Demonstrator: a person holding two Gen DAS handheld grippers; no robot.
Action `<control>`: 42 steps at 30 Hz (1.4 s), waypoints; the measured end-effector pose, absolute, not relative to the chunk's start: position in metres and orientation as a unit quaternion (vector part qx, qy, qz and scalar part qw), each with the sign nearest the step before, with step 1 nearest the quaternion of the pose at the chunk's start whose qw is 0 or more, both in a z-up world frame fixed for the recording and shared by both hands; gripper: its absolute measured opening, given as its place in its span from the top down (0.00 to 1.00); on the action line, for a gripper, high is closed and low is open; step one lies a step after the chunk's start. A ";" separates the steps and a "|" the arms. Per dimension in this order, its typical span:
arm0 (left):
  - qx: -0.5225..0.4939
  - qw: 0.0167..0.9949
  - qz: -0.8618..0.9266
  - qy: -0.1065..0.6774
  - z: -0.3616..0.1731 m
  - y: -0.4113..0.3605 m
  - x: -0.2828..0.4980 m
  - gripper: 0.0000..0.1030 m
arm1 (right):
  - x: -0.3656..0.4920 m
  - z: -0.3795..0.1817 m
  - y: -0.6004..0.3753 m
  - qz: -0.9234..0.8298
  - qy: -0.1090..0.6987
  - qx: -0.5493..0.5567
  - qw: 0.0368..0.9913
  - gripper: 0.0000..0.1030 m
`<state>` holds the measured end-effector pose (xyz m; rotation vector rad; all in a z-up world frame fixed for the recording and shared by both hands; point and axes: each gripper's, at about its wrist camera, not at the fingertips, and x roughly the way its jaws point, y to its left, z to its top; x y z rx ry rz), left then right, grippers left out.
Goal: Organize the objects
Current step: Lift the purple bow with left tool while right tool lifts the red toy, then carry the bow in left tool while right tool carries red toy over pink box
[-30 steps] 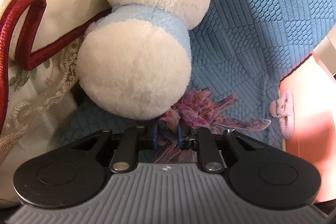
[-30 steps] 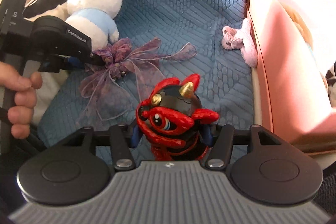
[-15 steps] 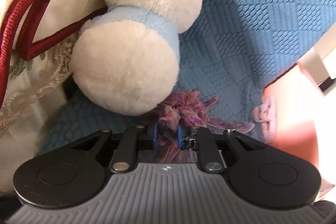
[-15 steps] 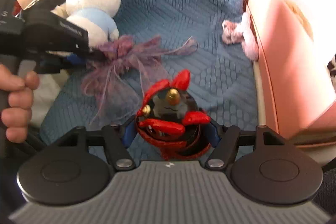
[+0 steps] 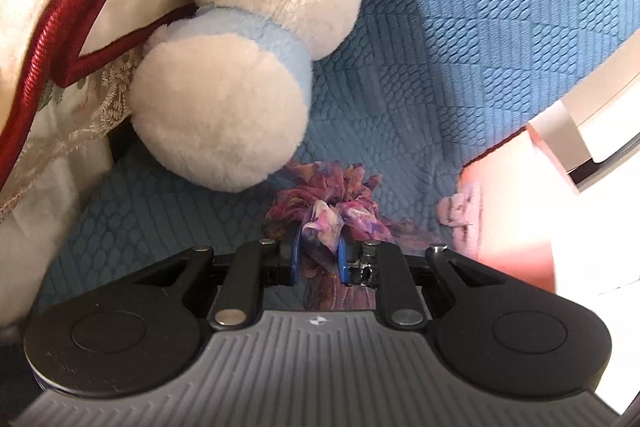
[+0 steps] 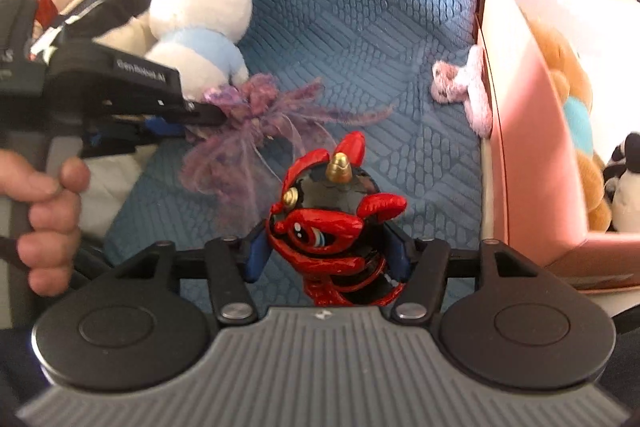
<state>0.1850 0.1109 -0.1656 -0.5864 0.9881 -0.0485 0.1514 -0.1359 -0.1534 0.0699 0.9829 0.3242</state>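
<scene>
My left gripper (image 5: 318, 247) is shut on a purple ribbon bow (image 5: 332, 201) and holds it just above the blue quilted cover (image 5: 460, 47). The bow (image 6: 256, 115) and the left gripper (image 6: 188, 111) also show in the right wrist view, with ribbon tails hanging down. My right gripper (image 6: 328, 251) is shut on a red and black horned toy figure (image 6: 336, 223), held above the cover. A pink box (image 6: 532, 131) stands at the right.
A white and light-blue plush (image 5: 240, 67) lies left of the bow, against a cream pillow with red piping (image 5: 60, 39). A small pink plush (image 6: 464, 87) lies beside the box. Inside the box are an orange plush (image 6: 576, 99) and a black-and-white plush (image 6: 628, 195).
The left gripper has lifted the bow off the cover and drawn back a little. The right gripper has raised the red figure, which has turned in the jaws.
</scene>
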 end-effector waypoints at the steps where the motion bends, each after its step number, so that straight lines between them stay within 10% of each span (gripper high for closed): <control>1: -0.276 0.841 -0.024 0.466 -0.161 0.110 0.184 0.80 | 0.152 -0.148 -0.135 0.158 0.467 0.030 0.870 0.41; 42: -0.193 0.859 -0.195 0.432 0.067 -0.105 0.226 0.80 | 0.181 0.047 -0.320 0.131 0.393 0.094 0.905 0.40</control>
